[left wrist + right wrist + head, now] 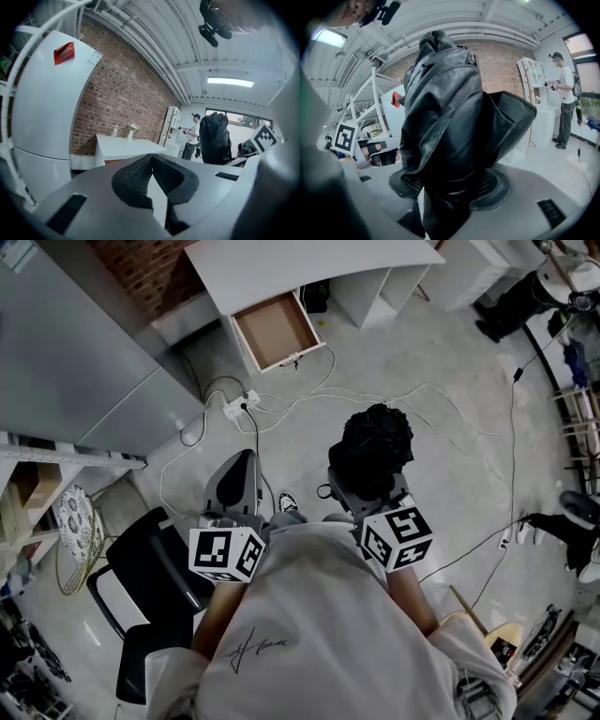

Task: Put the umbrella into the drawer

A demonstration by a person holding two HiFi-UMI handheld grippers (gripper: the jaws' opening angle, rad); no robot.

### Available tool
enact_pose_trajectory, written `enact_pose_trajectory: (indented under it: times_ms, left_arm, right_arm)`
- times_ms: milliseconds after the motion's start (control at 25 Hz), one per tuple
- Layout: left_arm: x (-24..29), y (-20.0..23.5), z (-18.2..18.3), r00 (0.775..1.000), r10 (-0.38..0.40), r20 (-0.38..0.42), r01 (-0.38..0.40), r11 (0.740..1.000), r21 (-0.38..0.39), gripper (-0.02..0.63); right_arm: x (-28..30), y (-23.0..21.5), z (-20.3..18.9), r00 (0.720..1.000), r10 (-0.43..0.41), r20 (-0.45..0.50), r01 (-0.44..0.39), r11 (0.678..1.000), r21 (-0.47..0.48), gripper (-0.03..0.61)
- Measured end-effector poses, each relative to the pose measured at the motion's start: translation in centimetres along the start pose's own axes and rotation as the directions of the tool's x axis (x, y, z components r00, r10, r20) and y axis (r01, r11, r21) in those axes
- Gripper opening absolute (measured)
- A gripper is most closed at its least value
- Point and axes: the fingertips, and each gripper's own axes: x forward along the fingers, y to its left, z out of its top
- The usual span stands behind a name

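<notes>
A folded black umbrella (373, 448) stands upright in my right gripper (361, 488), which is shut on its lower end. In the right gripper view the umbrella (445, 112) fills the middle and hides the jaw tips of the right gripper (447, 187). The umbrella (214, 138) also shows at the right of the left gripper view. My left gripper (236, 474) is held beside it, shut and empty, its pads meeting at the tip of the left gripper (151, 161). The open wooden drawer (277, 331) sticks out from under a white desk, across the floor ahead of both grippers.
The white desk (309, 263) stands against a brick wall. A power strip with white cables (239, 407) lies on the floor between me and the drawer. A black chair (150, 568) is at my left, a grey refrigerator (42, 108) beyond it. A person (565, 105) stands by white shelves.
</notes>
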Motion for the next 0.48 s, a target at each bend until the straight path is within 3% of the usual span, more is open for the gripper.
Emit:
enact_pose_trajectory:
  times_ms: [480]
  left_arm:
    - [2.9, 5.1, 1.4, 1.000, 0.014, -0.022, -0.015, 1.000, -0.016, 0.018]
  right_arm:
    - [6.1, 0.8, 3.6, 0.999, 0.031, -0.028, -0.032, 0.999, -0.016, 0.276]
